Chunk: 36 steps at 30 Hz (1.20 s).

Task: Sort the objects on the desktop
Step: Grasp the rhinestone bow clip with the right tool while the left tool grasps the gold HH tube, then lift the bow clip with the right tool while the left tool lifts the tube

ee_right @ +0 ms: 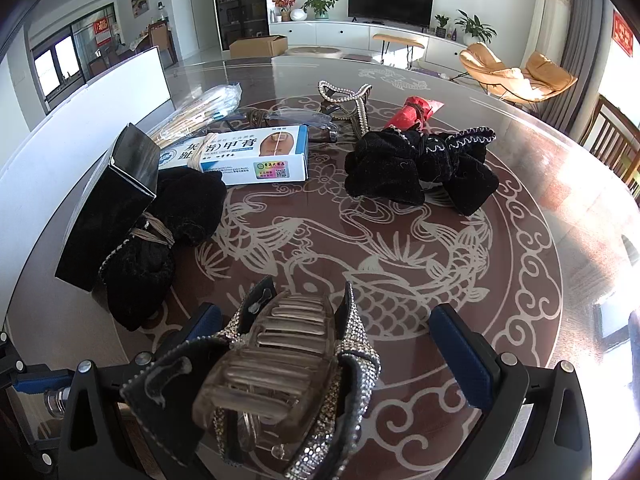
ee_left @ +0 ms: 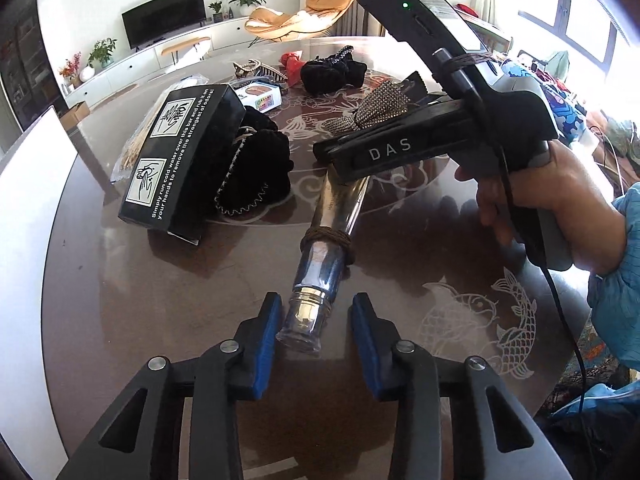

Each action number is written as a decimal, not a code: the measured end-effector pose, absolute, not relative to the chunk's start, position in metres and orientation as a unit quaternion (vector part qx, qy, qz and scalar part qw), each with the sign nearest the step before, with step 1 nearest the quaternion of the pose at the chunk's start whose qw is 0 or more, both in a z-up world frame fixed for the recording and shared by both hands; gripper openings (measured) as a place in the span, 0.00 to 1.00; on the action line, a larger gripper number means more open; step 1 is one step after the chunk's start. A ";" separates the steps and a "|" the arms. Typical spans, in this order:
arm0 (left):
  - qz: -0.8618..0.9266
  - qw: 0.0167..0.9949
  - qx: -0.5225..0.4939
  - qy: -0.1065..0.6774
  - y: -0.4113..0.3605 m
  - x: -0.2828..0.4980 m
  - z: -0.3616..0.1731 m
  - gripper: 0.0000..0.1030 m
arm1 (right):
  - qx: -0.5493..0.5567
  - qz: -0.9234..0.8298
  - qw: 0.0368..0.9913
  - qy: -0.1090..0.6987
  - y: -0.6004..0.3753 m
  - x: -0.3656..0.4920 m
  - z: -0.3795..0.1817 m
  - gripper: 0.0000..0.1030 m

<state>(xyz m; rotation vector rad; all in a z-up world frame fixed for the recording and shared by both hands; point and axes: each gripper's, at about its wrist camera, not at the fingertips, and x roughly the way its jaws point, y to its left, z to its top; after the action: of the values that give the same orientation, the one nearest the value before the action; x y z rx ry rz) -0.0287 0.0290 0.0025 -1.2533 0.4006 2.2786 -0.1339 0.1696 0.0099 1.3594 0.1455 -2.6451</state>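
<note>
The tube (ee_left: 326, 252) lies on the table (ee_left: 120, 320) near its near edge, capped end pointing at me, a cord wound round its middle. My left gripper (ee_left: 312, 330) sits low over that end, jaws open wide, one blue pad on either side of the cap and neither touching as far as I can tell. The far end of the tube runs under my right gripper (ee_left: 360, 152), seen here from the side.

On the right wrist view the rhinestone clip (ee_right: 280, 364) fills the space between the blue pads. The left pad is mostly hidden behind the clip, the right pad stands well clear of it, so the jaws are open; I cannot tell whether the clip rests on them or on the table.

I judge the step in hand is taking the tube with the left. To do it well I would push forward so the pads meet the body past the cap, square to its axis, since a smooth round tube may roll or squirt out of a tip grip. I would also keep the right gripper from pinning the far end.

Toward the left edge sit a black box (ee_left: 180, 156) and a black cloth bundle (ee_left: 256, 172); a second bundle (ee_right: 420, 168) and a white box (ee_right: 248, 156) lie farther in.
</note>
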 end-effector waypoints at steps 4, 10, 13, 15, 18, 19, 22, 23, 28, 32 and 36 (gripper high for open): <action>0.843 0.234 -0.458 0.155 0.041 -0.038 0.001 0.70 | 0.455 -0.885 0.083 0.047 0.170 -0.134 0.010 1.00; 0.849 0.234 -0.456 0.131 0.060 -0.055 -0.001 0.71 | 0.453 -0.883 0.111 0.062 0.175 -0.139 0.010 1.00; 0.861 0.216 -0.446 0.114 0.062 -0.056 0.002 0.37 | 0.449 -0.884 0.118 0.051 0.182 -0.139 0.009 0.96; 0.867 0.198 -0.447 0.097 0.059 -0.058 0.003 0.28 | 0.436 -0.891 0.116 0.040 0.187 -0.136 0.014 0.70; 0.876 0.169 -0.445 0.077 0.047 -0.054 0.002 0.27 | 0.428 -0.895 0.121 0.036 0.187 -0.131 0.017 0.52; 0.879 0.157 -0.444 0.073 0.043 -0.053 0.001 0.27 | 0.429 -0.894 0.125 0.034 0.187 -0.129 0.017 0.52; 0.886 0.122 -0.444 0.058 0.030 -0.043 -0.002 0.27 | 0.429 -0.893 0.132 0.034 0.186 -0.118 0.018 0.52; 0.889 0.109 -0.442 0.057 0.025 -0.038 -0.003 0.28 | 0.429 -0.893 0.132 0.037 0.188 -0.113 0.017 0.52; 0.902 0.059 -0.427 0.028 -0.005 -0.020 -0.006 0.28 | 0.429 -0.893 0.130 0.045 0.190 -0.076 0.017 0.53; 0.902 0.061 -0.428 0.022 -0.012 -0.025 -0.006 0.28 | 0.428 -0.893 0.136 0.036 0.183 -0.049 0.016 0.54; 0.905 0.064 -0.420 0.030 -0.013 -0.023 -0.007 0.31 | 0.431 -0.892 0.130 0.039 0.171 -0.044 0.015 0.67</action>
<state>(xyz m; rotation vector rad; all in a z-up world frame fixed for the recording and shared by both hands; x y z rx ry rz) -0.0229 -0.0130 -0.0071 -1.2679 0.0902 2.7316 -0.0441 0.1714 0.0151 1.2514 0.1137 -2.5934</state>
